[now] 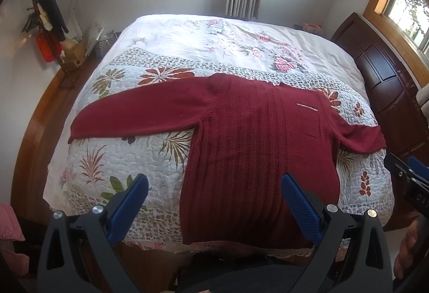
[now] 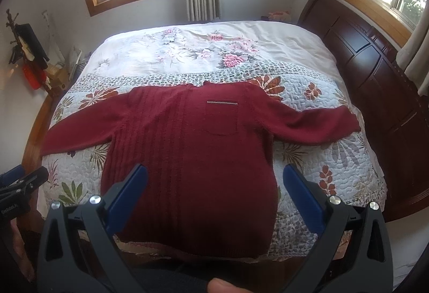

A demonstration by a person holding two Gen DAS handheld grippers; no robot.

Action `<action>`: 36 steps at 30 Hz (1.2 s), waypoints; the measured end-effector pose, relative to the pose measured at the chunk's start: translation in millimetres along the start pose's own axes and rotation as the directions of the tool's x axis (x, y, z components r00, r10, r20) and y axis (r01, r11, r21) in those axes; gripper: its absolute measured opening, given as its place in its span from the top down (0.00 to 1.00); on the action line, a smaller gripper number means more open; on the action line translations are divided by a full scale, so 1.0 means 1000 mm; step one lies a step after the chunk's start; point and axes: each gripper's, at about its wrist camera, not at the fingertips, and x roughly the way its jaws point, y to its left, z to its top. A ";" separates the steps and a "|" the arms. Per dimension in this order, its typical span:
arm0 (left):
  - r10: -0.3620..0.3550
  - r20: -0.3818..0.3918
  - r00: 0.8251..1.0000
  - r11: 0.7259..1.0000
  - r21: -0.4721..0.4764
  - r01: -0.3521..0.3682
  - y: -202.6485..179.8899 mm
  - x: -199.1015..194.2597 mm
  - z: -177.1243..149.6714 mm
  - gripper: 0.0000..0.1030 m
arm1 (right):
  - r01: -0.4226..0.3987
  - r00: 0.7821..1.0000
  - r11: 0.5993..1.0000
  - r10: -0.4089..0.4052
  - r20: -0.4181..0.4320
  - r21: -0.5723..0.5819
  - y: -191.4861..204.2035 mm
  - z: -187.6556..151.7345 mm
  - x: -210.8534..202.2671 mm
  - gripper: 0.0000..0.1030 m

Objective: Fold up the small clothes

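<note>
Both the left claw and right claw gape wide above the red sweater, its pocket label unreadable.

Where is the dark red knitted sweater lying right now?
The dark red knitted sweater lies spread flat, sleeves out, on the floral quilted bedspread at the bed's near edge, ahead of both open grippers.

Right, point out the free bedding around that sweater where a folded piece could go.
The far half of the bed, from the red sweater collar to the curtain-side edge, is bare. Smaller bare patches sit under each sleeve, beside the body. The near edge is taken: the sweater's hem reaches it.
</note>
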 end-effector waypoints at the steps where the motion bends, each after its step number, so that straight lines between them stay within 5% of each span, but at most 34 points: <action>1: 0.001 0.000 1.000 1.000 -0.001 -0.001 0.000 0.000 0.000 0.04 | -0.001 1.000 1.000 0.001 0.000 -0.003 0.001 0.000 0.000 0.02; 36: 0.008 0.018 1.000 1.000 0.015 -0.008 -0.001 -0.005 0.004 0.04 | 0.003 1.000 1.000 -0.003 0.009 0.020 0.000 -0.004 -0.003 0.02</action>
